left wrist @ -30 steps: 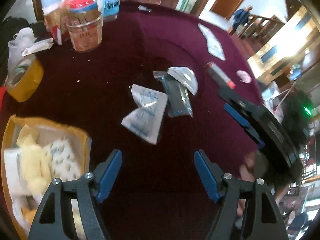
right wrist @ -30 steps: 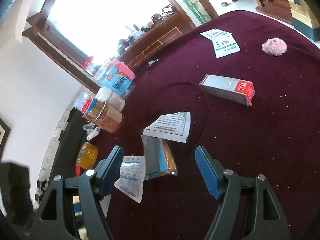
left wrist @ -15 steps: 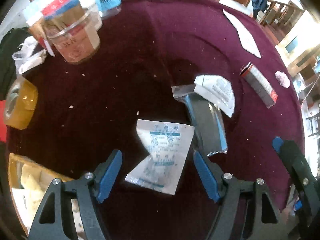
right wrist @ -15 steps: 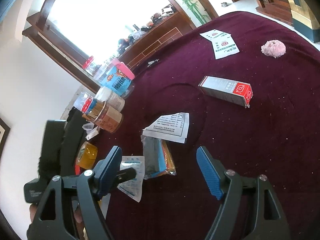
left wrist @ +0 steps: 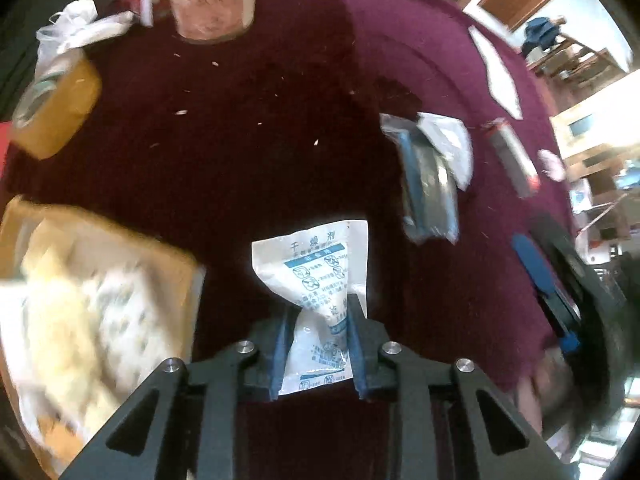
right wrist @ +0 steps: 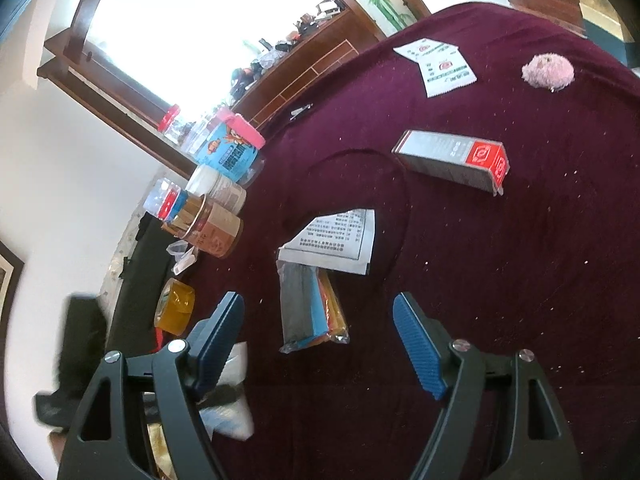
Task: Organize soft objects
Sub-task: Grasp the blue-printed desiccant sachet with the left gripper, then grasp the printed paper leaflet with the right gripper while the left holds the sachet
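Note:
My left gripper (left wrist: 316,312) is shut on a white desiccant packet (left wrist: 316,276) with blue print, pinched at its middle just above the dark red tablecloth. A yellow box (left wrist: 176,256) holding soft white and yellow items lies to its left. My right gripper (right wrist: 318,320) is open and empty above the cloth, in front of a clear packet with grey, blue and orange items (right wrist: 310,306). That packet also shows in the left wrist view (left wrist: 430,188). A white printed sachet (right wrist: 340,240) lies beyond it. A pink fluffy ball (right wrist: 548,70) sits far right.
A grey and red carton (right wrist: 452,160) lies on the cloth, with white leaflets (right wrist: 440,64) beyond it. Jars (right wrist: 216,228) and a blue tub (right wrist: 232,152) stand at the left edge. A yellow tape roll (left wrist: 52,108) lies near the box.
My left gripper has moved down onto the white packet and shut on it. The view has swung toward the yellow box. My right gripper has barely moved.

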A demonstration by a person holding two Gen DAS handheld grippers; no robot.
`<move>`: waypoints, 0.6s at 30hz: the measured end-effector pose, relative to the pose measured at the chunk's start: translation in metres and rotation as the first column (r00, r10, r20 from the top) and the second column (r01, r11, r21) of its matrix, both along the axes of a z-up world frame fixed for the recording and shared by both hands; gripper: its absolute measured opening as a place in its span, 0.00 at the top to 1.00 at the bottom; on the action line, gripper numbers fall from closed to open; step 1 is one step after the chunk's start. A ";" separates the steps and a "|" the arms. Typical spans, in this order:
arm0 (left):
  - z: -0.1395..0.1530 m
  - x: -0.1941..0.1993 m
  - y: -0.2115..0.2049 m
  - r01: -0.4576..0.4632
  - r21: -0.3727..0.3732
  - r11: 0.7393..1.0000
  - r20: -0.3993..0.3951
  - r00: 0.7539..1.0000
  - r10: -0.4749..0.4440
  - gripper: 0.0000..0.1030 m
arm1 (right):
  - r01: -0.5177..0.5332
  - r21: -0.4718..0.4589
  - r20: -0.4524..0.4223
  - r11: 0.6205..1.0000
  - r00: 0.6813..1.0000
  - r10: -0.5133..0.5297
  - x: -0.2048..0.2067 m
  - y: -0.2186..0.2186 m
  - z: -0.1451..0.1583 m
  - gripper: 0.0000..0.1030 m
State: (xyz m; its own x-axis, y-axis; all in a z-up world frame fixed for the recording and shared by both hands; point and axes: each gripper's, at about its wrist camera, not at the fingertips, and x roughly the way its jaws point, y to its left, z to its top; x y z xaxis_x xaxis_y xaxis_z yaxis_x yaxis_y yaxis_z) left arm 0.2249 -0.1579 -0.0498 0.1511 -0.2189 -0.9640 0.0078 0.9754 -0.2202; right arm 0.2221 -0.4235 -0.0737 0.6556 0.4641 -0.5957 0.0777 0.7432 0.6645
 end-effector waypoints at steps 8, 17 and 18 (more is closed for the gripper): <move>0.038 -0.102 0.042 -0.019 -0.221 0.975 0.100 0.994 0.043 0.75 | -0.067 -0.018 -0.021 0.998 0.998 0.066 0.003 0.016 -0.007 0.26; 0.038 -0.134 0.058 -0.010 -0.311 0.950 0.164 0.984 0.064 0.75 | -0.089 -0.120 -0.025 0.989 0.996 0.086 0.007 0.032 0.002 0.26; 0.039 -0.135 0.060 0.002 -0.331 0.943 0.164 0.985 0.056 0.75 | -0.104 -0.133 -0.032 0.986 0.994 0.101 0.014 0.032 0.008 0.26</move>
State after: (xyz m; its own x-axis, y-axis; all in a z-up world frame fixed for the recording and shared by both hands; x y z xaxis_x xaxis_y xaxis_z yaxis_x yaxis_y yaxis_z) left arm 0.0901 -0.0977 -0.0113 0.3154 -0.5131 -0.7983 0.0479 0.8488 -0.5266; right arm 0.2361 -0.3915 -0.0653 0.5928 0.4427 -0.6727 0.0121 0.8303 0.5571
